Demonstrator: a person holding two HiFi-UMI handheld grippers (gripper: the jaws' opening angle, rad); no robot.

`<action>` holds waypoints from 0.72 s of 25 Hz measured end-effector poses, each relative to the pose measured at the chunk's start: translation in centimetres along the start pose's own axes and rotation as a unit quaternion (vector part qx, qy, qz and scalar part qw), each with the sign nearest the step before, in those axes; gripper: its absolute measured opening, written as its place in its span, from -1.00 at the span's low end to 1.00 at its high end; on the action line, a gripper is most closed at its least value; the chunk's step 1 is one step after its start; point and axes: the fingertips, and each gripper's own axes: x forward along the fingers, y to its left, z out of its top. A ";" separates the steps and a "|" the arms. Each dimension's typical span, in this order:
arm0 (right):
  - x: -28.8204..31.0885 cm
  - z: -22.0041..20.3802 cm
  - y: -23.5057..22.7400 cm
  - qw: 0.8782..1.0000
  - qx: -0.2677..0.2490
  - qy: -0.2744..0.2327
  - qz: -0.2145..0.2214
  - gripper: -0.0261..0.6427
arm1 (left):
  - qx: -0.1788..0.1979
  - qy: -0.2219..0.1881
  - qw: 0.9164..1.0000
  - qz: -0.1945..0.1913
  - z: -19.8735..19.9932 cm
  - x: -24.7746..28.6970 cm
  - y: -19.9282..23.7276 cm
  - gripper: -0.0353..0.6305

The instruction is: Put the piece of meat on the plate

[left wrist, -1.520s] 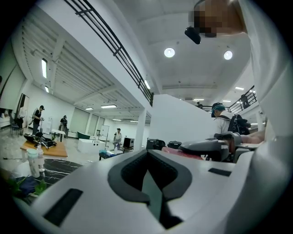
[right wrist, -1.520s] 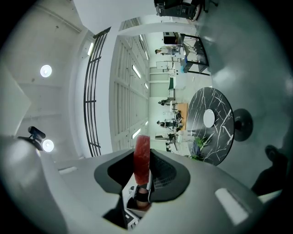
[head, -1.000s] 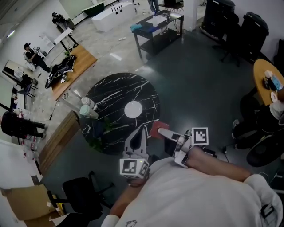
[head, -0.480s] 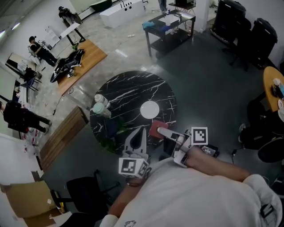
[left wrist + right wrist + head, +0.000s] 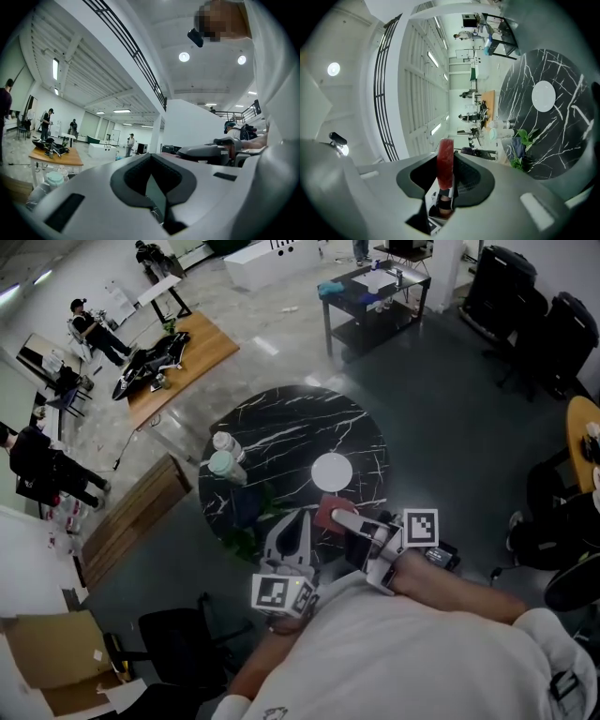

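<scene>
**Grey hall, black marble table: meat gripped, plate bare**

Grey floor fills the head view, with a round black marble table (image 5: pixel 281 427) at its centre. A white plate (image 5: pixel 331 472) lies on the table's right half. Two bottles (image 5: pixel 225 457) stand near the left rim and a green plant (image 5: pixel 251 519) at the lower left edge.

Only this view shows both claws together. The right claw (image 5: pixel 343 518) reaches in from the lower right, holding the piece of meat (image 5: pixel 328 510) over the table's lower edge, just below the plate and not touching it. The left claw (image 5: pixel 301 517) lies beside it, to the left.

The right gripper view alone shows the grip. The red slab stands edge-on between the pads, clamped from both sides, with the plate far off at the upper right.

The left gripper view looks level across the hall. That claw's tips are closed together with nothing between them, and the other claw shows at the right edge.
</scene>
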 end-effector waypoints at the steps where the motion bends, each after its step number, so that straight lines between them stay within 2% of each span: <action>1: 0.4 0.0 -0.1 1.000 0.000 0.003 0.001 -0.65 | 0.002 -0.002 1.000 0.003 0.2 0.0 0.4 -0.87; 10: 4.4 0.6 -0.5 0.999 0.012 0.037 0.015 -0.65 | 0.007 -0.006 0.999 0.041 1.1 0.1 4.0 -0.88; 18: 5.8 3.0 -1.0 0.999 0.019 0.042 0.019 -0.65 | -0.004 -0.003 0.999 0.049 0.9 2.4 5.7 -0.87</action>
